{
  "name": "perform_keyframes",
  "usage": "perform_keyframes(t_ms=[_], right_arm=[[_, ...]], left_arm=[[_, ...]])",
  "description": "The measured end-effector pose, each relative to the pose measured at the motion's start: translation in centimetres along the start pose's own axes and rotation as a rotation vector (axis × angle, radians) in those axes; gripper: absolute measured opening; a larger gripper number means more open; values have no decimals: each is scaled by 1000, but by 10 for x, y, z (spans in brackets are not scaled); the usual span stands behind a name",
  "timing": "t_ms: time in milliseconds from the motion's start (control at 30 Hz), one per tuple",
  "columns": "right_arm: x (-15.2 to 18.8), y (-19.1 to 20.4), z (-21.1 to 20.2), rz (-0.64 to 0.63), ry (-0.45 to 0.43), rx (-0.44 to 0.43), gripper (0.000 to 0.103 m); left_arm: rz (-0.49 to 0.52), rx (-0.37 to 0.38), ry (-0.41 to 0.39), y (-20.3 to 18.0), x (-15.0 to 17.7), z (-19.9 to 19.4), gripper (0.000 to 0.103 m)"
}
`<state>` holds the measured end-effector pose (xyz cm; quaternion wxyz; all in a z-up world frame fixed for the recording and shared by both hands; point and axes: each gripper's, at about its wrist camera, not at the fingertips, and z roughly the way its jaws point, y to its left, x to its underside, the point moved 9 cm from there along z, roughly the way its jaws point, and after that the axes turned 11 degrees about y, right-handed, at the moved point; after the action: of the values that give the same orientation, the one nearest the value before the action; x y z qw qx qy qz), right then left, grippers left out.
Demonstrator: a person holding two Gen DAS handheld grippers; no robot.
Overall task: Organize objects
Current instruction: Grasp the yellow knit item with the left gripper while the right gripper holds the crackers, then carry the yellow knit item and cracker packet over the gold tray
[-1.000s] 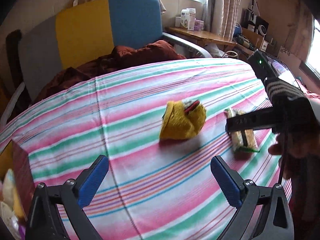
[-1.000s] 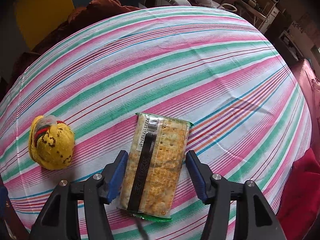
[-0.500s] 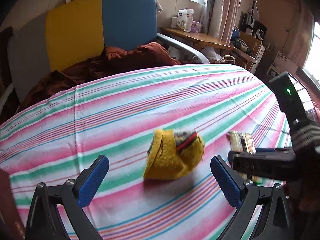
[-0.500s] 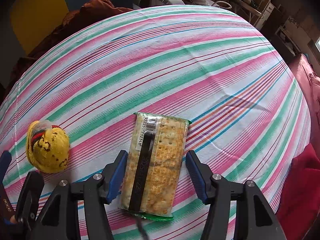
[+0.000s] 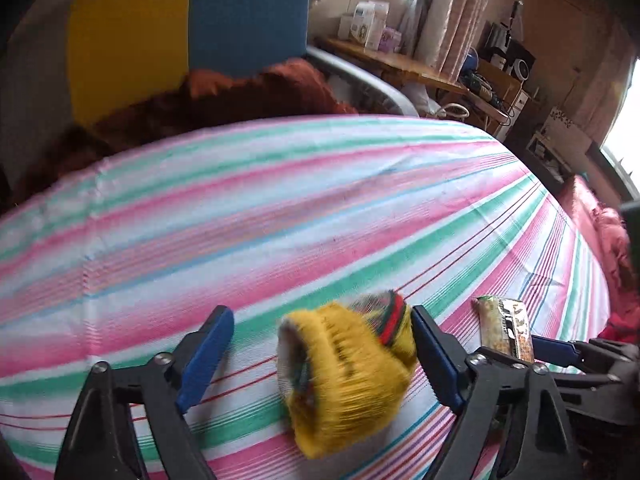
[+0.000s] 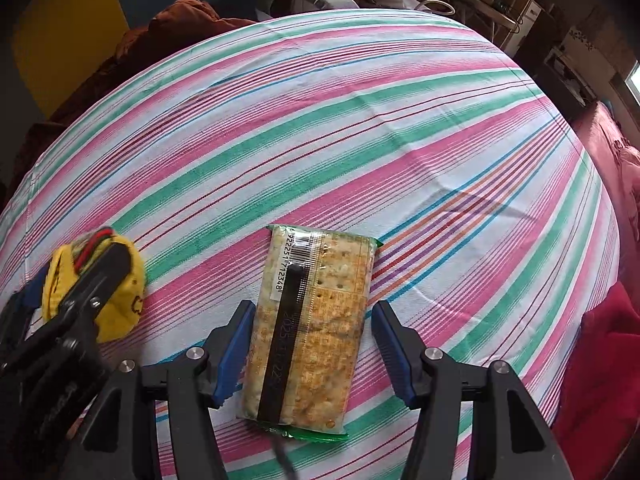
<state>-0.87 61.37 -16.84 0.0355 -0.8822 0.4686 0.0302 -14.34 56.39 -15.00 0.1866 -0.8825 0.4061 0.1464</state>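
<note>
A yellow knitted bundle point(image 5: 344, 376) with a red and green band lies on the striped tablecloth point(image 5: 280, 208). My left gripper point(image 5: 320, 356) straddles it with its jaws closing. The right pad point(image 5: 434, 356) touches the bundle; the left pad point(image 5: 204, 356) stands apart from it. A packet of crackers point(image 6: 312, 320) lies flat between the fingers of my right gripper point(image 6: 314, 348), which is open with a gap on the right side. The right wrist view shows the yellow bundle point(image 6: 124, 304) at the left under a left gripper finger. The packet point(image 5: 504, 328) also shows at the right of the left wrist view.
Behind the table stands an armchair point(image 5: 180, 32) with yellow and blue back panels and a rust-brown blanket point(image 5: 240, 96). A wooden desk point(image 5: 400, 64) with boxes is at the back right. Red cloth point(image 6: 600, 344) lies past the table's right edge.
My left gripper has come forward and down onto the yellow bundle, which now sits between its fingers, and its jaws have narrowed. The right gripper and the packet have stayed put.
</note>
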Motion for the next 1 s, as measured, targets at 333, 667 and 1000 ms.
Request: perform_keyframes(t_ms=[333, 667, 1000], right_arm=[[-3, 12, -4, -47, -26, -24, 52], [26, 94, -16, -376, -12, -201, 52], [56, 114, -19, -555, -38, -128, 52]], left_arm=[[32, -37, -93, -11, 27, -25, 42], [-157, -165, -145, 58, 120, -89, 43], [-156, -156, -142, 62, 142, -84, 49]])
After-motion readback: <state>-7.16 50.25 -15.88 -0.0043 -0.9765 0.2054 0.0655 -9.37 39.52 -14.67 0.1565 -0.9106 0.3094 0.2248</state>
